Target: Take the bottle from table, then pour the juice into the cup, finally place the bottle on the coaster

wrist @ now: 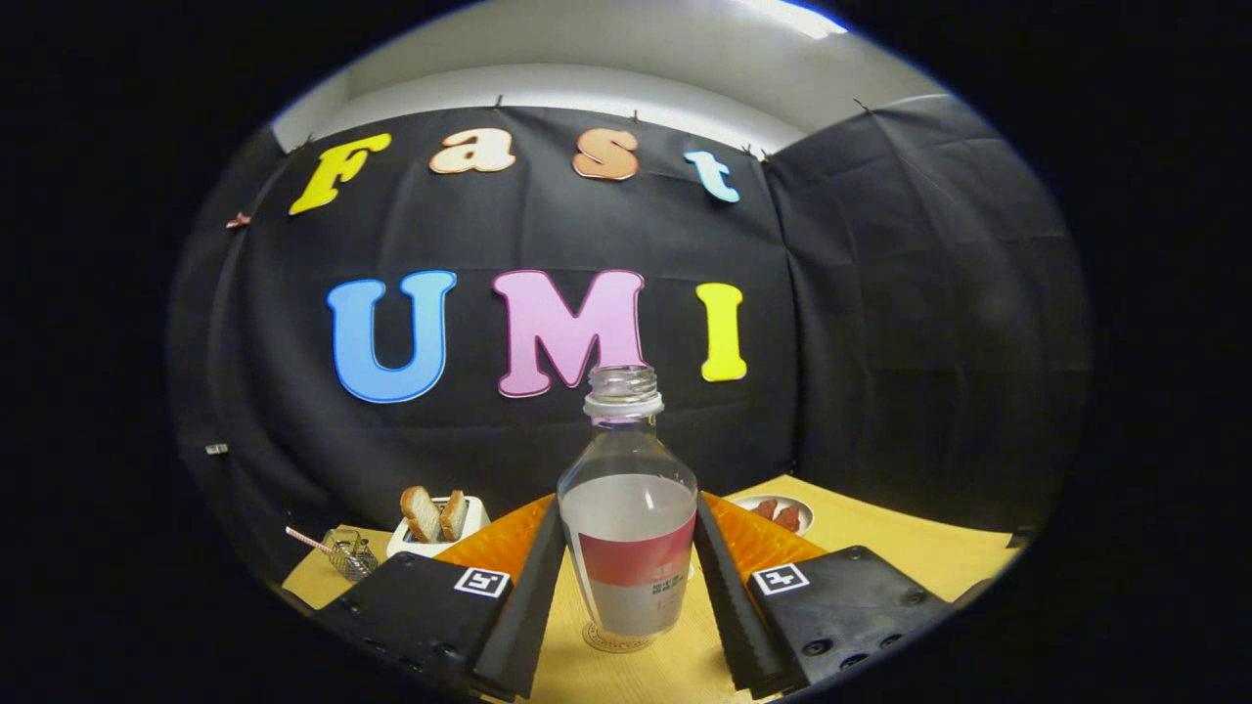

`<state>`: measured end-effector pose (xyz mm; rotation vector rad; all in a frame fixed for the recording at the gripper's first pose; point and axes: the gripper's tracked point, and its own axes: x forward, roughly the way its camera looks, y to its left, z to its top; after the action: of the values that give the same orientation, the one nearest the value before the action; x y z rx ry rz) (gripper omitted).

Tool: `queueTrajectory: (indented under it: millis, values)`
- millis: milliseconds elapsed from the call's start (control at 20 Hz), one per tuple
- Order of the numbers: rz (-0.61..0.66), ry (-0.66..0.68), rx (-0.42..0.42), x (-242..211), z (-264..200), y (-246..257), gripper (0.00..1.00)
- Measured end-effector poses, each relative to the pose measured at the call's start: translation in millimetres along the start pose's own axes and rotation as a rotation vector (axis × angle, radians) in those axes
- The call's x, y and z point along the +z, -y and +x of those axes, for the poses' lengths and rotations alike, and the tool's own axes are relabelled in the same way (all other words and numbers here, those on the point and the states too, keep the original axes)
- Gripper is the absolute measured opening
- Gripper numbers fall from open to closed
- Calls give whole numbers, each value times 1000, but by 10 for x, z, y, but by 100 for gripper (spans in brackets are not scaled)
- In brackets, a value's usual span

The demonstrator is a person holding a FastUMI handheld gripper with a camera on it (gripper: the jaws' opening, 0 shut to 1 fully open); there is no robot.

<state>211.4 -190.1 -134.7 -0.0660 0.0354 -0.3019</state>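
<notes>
Wooden desk [880, 548], black cloth wall. Toaster [437, 528] at 10 o'clock, plate [782, 510] at 2. Bottle [631, 518] upright on coaster [616, 640], between fingers [629, 596]; grip contact unclear.

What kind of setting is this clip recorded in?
Likely a staged tabletop booth: black cloth wall, wooden table with a toaster and plate. The fingers flank an uncapped bottle.
</notes>
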Motion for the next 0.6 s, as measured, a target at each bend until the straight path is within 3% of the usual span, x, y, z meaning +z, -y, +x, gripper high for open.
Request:
queueTrajectory:
  millis: [250, 600]
  values:
    - [-98, 24, 44, -306, 199, -248, 75]
    - [-47, -38, 14, -1007, 539, -256, 75]
